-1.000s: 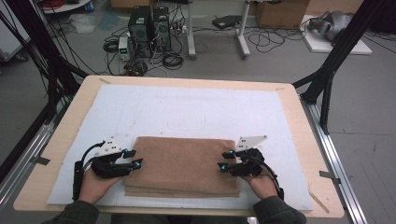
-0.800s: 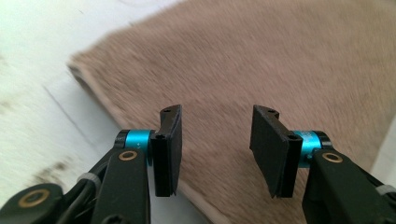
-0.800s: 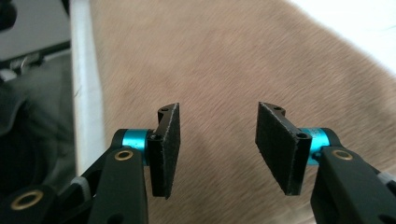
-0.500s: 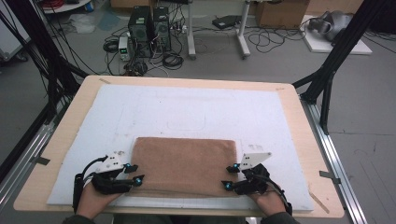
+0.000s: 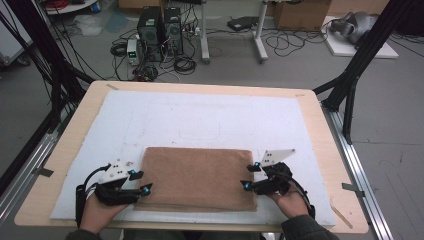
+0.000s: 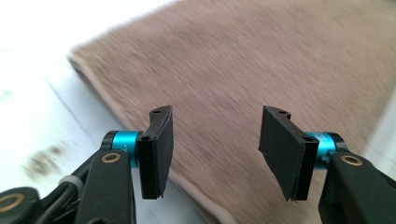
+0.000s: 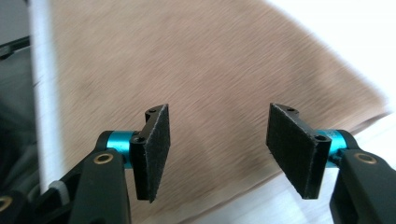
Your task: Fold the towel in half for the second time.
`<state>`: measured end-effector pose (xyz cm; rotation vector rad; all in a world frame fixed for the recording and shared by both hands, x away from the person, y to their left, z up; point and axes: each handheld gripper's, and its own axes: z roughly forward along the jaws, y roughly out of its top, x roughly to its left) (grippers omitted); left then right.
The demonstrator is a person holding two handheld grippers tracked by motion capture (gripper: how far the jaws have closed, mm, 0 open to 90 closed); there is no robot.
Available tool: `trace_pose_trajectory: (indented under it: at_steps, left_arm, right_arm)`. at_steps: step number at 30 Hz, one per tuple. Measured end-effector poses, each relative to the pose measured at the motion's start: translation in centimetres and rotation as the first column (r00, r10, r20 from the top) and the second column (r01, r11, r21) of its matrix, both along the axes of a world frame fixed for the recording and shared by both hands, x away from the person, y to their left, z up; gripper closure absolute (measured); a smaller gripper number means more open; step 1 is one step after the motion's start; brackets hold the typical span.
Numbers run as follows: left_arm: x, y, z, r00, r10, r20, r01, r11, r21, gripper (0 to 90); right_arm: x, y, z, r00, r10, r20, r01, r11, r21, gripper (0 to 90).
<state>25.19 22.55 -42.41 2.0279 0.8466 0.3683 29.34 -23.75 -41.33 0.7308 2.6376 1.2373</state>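
Table: pale wooden table (image 5: 310, 107), its top covered by a white rectangular mat (image 5: 200, 115).
Towel: brown folded terry towel (image 5: 197, 177), lying flat on the near half of the white mat, long axis running left to right across the table.
Key relation: the towel lies between the two grippers; each short end faces one set of jaws, so the left end is the left hand's and the right end the right hand's, both about equally near.
Left gripper: left gripper (image 5: 141, 182) at the towel's near left corner, jaws spread and just opened further, nothing pinched; in the left gripper view (image 6: 215, 149) the towel's folded edge passes below the gap and the pads hang clear of it.
Right gripper: right gripper (image 5: 248, 176) at the towel's right end, jaws likewise parted and just widened, holding nothing; in the right gripper view (image 7: 217, 147) the cloth lies beneath and beyond the pads.
Hand pose: both hands low near the table's near edge, forearms entering from below, jaws pointing inward toward the towel.
Judgement: the fold looks released, and a fresh grip on either short end seems easiest next.
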Motion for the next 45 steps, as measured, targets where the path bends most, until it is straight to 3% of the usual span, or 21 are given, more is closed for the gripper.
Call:
trace_pose_trajectory:
  at_steps: [6,9,12,14,17,18,19,24,29,35,41,45]
  left_arm:
    - [3.6,0.3,0.3,0.9948,0.100,0.019,-0.099,0.9945,-0.034,44.1]
    - [5.7,0.7,-0.3,0.9865,0.162,-0.023,-0.164,0.9827,-0.087,45.7]
    - [7.2,0.4,-0.5,0.9809,0.190,-0.043,-0.193,0.9769,-0.092,46.8]
    - [8.0,0.0,-0.7,0.9796,0.197,-0.038,-0.200,0.9774,-0.071,47.7]
    - [8.7,-0.2,-1.5,0.9745,0.210,-0.079,-0.212,0.9770,-0.020,48.3]
    - [8.8,-0.2,-1.8,0.9742,0.202,-0.100,-0.203,0.9792,0.005,48.3]
    - [8.9,-0.2,-2.0,0.9737,0.198,-0.113,-0.198,0.9801,0.004,48.2]
    - [8.8,0.0,-2.2,0.9772,0.180,-0.113,-0.182,0.9833,-0.007,50.5]
    - [8.8,0.1,-2.3,0.9758,0.176,-0.130,-0.182,0.9829,-0.032,56.7]
    - [8.5,0.2,-2.5,0.9793,0.165,-0.118,-0.171,0.9842,-0.047,63.2]
    - [8.3,0.0,-2.2,0.9873,0.134,-0.086,-0.136,0.9905,-0.021,76.2]
    - [8.1,-0.1,-2.1,0.9867,0.142,-0.078,-0.145,0.9893,-0.022,79.5]
  right_arm:
    - [3.2,0.9,0.8,0.9968,-0.075,0.029,0.076,0.9971,-0.012,35.2]
    - [4.5,1.1,0.6,0.9939,-0.105,0.035,0.106,0.9944,-0.010,34.2]
    - [5.7,1.0,0.2,0.9924,-0.122,0.015,0.122,0.9925,-0.002,34.6]
    - [6.5,0.9,-0.2,0.9901,-0.140,0.007,0.140,0.9900,-0.017,35.3]
    - [7.3,0.9,-1.0,0.9887,-0.149,-0.013,0.149,0.9881,-0.039,36.0]
    - [7.4,1.0,-1.3,0.9878,-0.153,-0.030,0.151,0.9874,-0.047,35.9]
    - [7.6,1.0,-1.5,0.9870,-0.155,-0.043,0.153,0.9870,-0.048,36.1]
    - [7.7,1.3,-2.1,0.9876,-0.142,-0.066,0.137,0.9871,-0.083,41.1]
    - [7.8,1.1,-2.4,0.9855,-0.131,-0.108,0.125,0.9902,-0.061,51.2]
    - [7.3,1.0,-2.5,0.9889,-0.102,-0.108,0.099,0.9947,-0.027,67.1]
    - [7.2,1.0,-2.4,0.9918,-0.087,-0.093,0.084,0.9959,-0.031,75.3]
    - [7.2,1.0,-2.1,0.9920,-0.091,-0.087,0.090,0.9957,-0.023,78.4]
